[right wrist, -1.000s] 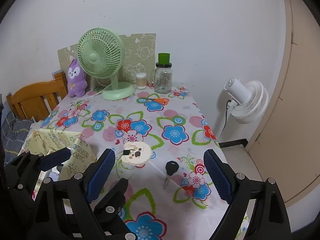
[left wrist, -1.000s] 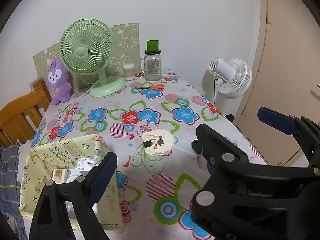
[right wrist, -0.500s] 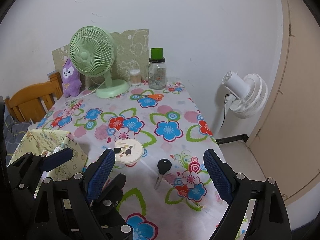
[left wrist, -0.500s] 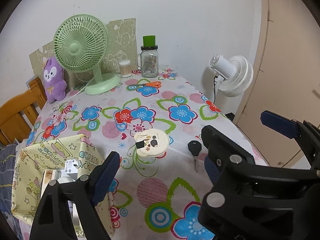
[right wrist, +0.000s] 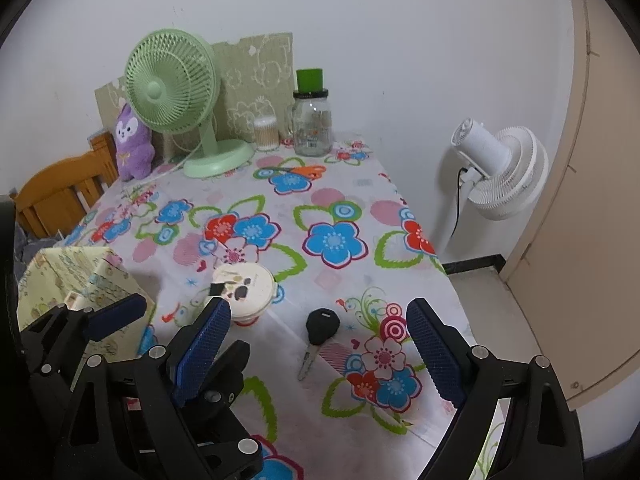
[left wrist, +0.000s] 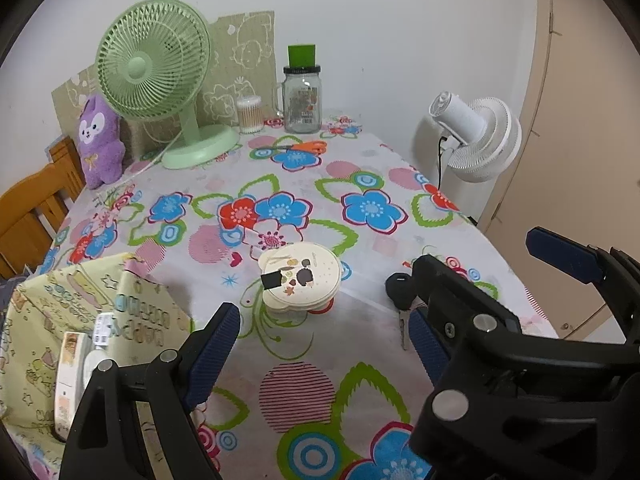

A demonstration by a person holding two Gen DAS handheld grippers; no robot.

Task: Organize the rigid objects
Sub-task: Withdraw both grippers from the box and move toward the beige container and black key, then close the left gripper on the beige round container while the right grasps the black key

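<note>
While both grippers hang above the near edge, the table (right wrist: 332, 184) with its flowered cloth fills most of each view. A white fan (right wrist: 500, 172) stands on the floor to the right of the table, and a green fan (left wrist: 156, 76) stands at the far end, next to a purple plush toy (left wrist: 100, 140). A yellow fabric box (left wrist: 52, 320) sits at the near left corner with some small items inside it. A glass jar (left wrist: 302, 100) with a green top stands by the wall, and orange scissors (left wrist: 300, 146) lie in front of it. A round cream case (left wrist: 300, 280) rests near the middle of the cloth. A black key (right wrist: 320, 332) lies just to its right, flat on the cloth. The left gripper (left wrist: 320, 344) is wide open and holds nothing; the round case lies beyond its fingers. The right gripper (right wrist: 320, 354) is also wide open and empty, with the key between its two blue fingertips (right wrist: 432, 352) in the view, not touched by them.
</note>
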